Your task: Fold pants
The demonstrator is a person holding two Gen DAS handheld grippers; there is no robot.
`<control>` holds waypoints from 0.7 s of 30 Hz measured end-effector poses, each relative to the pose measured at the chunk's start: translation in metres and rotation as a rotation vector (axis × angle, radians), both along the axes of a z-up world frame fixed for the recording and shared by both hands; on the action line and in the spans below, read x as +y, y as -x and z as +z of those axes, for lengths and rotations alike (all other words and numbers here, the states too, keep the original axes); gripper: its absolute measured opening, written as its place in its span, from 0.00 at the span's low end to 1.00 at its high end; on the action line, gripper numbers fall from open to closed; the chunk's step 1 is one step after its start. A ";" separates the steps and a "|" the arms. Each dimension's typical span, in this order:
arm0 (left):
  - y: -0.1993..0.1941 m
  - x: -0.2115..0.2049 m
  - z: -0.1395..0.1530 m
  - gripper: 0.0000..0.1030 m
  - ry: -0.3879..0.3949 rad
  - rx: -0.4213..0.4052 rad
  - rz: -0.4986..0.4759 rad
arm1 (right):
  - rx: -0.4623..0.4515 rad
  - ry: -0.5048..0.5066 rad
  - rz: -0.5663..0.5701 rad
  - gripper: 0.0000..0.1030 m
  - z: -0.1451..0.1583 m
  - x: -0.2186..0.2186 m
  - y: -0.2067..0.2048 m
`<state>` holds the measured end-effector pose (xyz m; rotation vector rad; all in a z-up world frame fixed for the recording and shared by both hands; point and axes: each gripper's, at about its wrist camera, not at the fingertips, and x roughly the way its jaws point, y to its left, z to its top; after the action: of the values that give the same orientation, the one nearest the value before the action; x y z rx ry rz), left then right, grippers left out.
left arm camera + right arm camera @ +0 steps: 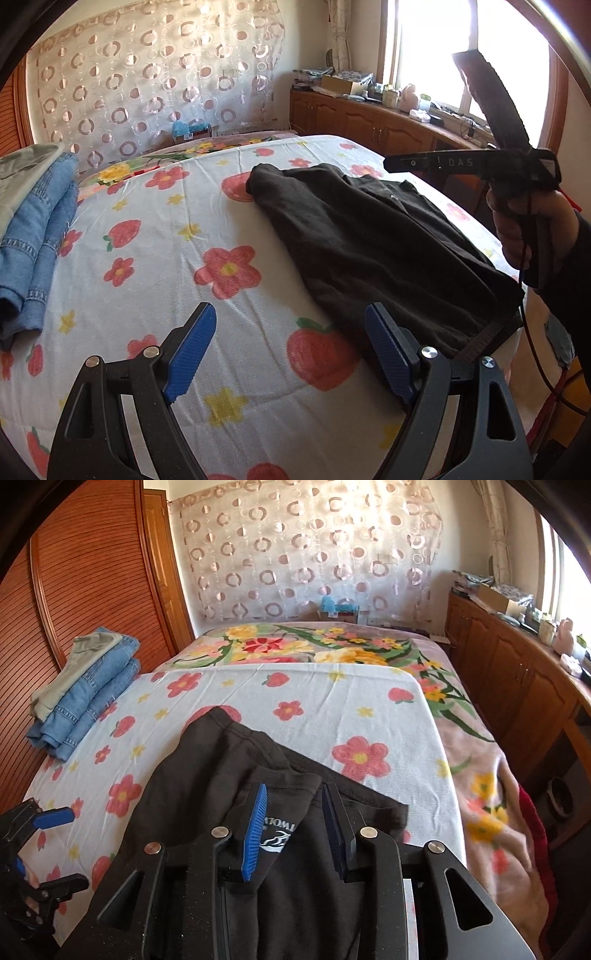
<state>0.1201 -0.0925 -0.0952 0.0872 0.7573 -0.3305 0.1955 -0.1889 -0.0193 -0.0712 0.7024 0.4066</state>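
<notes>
Seemingly a fold has just been laid: the black pants (258,812) lie doubled on the strawberry-print sheet (332,709), hem end toward 11 o'clock in the right wrist view, a logo flap on top. With jaws partly apart, the right gripper (293,830) straddles that flap without pinching it. Well apart and empty, the left gripper (291,354) hovers over bare sheet, pants at its 1 o'clock. Folded jeans (88,698) wait at 10 o'clock. Next probably calls for gripping an end and folding again
</notes>
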 end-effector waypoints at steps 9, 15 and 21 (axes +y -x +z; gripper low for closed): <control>-0.007 -0.008 -0.008 0.81 -0.022 0.031 -0.018 | 0.072 0.023 0.070 0.31 -0.009 0.014 -0.022; -0.008 -0.010 -0.012 0.81 -0.017 0.059 -0.025 | 0.128 0.063 0.059 0.31 -0.017 0.018 -0.037; -0.008 -0.009 -0.013 0.81 -0.011 0.073 -0.021 | 0.109 0.078 0.053 0.06 -0.017 0.014 -0.040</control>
<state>0.1283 -0.1020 -0.1084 0.0943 0.8313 -0.3513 0.2354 -0.1745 -0.0365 -0.1425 0.8248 0.4359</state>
